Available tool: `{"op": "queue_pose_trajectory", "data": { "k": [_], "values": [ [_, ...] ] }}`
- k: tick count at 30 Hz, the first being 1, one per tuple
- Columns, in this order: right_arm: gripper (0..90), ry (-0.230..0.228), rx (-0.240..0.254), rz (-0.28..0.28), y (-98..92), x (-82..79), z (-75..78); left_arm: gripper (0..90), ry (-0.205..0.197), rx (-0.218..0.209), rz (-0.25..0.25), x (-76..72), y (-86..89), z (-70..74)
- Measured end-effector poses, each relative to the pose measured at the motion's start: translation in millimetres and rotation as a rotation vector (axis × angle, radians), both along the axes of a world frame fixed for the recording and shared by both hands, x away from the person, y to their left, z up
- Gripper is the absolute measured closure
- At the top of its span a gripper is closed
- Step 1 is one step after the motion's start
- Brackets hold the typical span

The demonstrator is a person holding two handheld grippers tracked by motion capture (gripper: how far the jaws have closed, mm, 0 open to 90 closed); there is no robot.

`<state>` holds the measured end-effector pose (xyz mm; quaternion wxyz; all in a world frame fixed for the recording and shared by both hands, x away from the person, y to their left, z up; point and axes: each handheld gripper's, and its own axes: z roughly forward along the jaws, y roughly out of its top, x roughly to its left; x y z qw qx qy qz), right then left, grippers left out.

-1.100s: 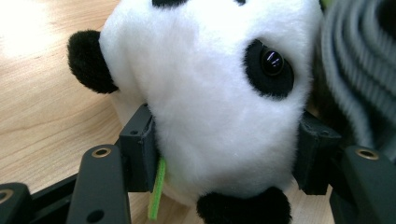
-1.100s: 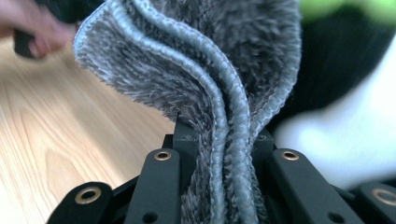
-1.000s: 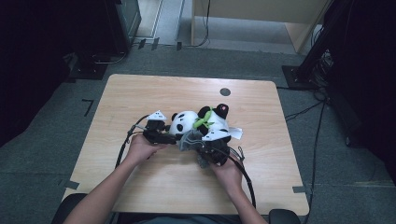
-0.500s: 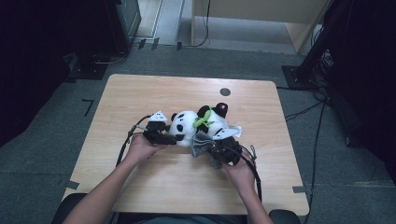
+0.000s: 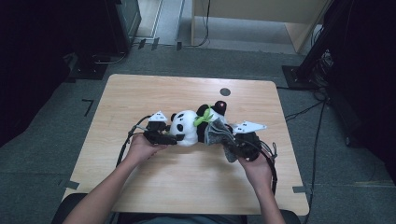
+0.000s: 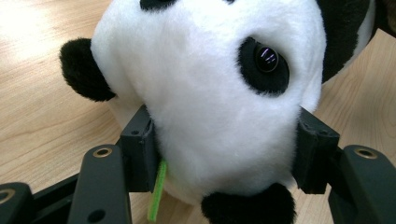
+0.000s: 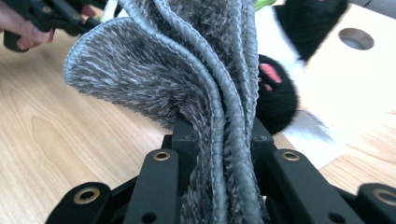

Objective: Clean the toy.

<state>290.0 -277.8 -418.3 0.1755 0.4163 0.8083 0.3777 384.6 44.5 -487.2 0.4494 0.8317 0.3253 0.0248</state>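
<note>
— Where's the panda [image 5: 186,128]?

— Centre of the high view, lying on the table [image 5: 140,93]. My left gripper [image 6: 224,158] clamps its head from both sides; my right gripper [image 7: 219,140] is pinched tight on the folded grey cloth [image 7: 187,70].

— How do I pull it well?

— I'd draw the cloth off slowly, away from the panda, with the head pinned.

Plush, fluffy panda toy [image 6: 210,102], shaggy grey cloth [image 7: 187,79] with stitched edges, smooth pale wooden table [image 5: 140,93].
</note>
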Motion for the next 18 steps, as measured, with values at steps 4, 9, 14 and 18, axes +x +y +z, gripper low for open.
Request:
{"op": "queue_pose_trajectory", "data": {
  "k": [4,9,14,18],
  "values": [
    [72.0,-0.017,0.010,-0.014,-6.1,0.4,5.4,37.3,0.001,-0.001,0.001,-0.2,-0.2,0.0],
    [71.4,-0.030,0.017,-0.030,-12.6,2.0,9.0,36.9,0.011,-0.011,0.005,0.2,0.3,0.1],
    [71.2,-0.055,0.040,-0.064,-26.5,6.3,15.0,36.2,0.025,-0.020,0.008,1.0,1.6,0.6],
    [71.5,-0.058,0.035,-0.130,-41.1,11.7,14.5,35.5,-0.015,0.013,-0.014,-1.7,1.1,1.1]
  ]
}}
